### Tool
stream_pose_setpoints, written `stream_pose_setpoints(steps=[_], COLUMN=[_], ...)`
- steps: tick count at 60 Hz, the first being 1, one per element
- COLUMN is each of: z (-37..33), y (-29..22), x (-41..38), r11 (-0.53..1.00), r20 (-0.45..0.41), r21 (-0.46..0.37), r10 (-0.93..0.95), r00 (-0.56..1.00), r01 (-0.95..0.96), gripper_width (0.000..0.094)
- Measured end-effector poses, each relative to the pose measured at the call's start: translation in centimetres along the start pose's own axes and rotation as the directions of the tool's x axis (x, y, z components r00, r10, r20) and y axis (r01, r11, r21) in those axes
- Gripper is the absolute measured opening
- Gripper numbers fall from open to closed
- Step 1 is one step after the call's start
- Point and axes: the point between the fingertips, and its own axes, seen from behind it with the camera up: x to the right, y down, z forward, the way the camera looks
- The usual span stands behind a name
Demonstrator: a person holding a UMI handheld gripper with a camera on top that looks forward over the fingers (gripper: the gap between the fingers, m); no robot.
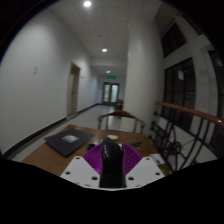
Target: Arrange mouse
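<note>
A black computer mouse (112, 163) sits between my gripper's two fingers, its long body pointing away from me. The purple pads (95, 160) press against it on both sides. My gripper (112, 165) is shut on the mouse and holds it up above a wooden table (60, 158). The mouse hides the gap between the fingers and part of the table beyond.
A closed dark laptop (68, 142) lies on the table, ahead and to the left of the fingers. A chair (122, 122) stands past the table's far edge. A wooden railing (190, 120) runs along the right. A long corridor stretches ahead.
</note>
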Motion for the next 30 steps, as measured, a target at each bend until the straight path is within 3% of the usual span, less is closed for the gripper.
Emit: stream_pose_setpoints(steps=[4,10,15,26,30], z=[-0.2,1.7,2.4,2.7,2.8], y=[1.3,8.0,13.3,18.2,17.9], x=[5.1,9.1,11.8,11.6,11.8], r11=[0.999,0.981,0.961,0.931,0.939], r20=[-0.073,-0.068,-0.121,-0.106,-0.108], r21=[-0.022,-0.180,-0.268,-0.355,-0.333], r10=[0.027,0.066,0.039,0.050,0.052], r00=[0.997,0.996,0.992,0.993,0.993], r01=[-0.029,-0.077,-0.070,-0.085,-0.085], gripper_width=[0.0244,0.0245,0.0244,0.0251,0.0248])
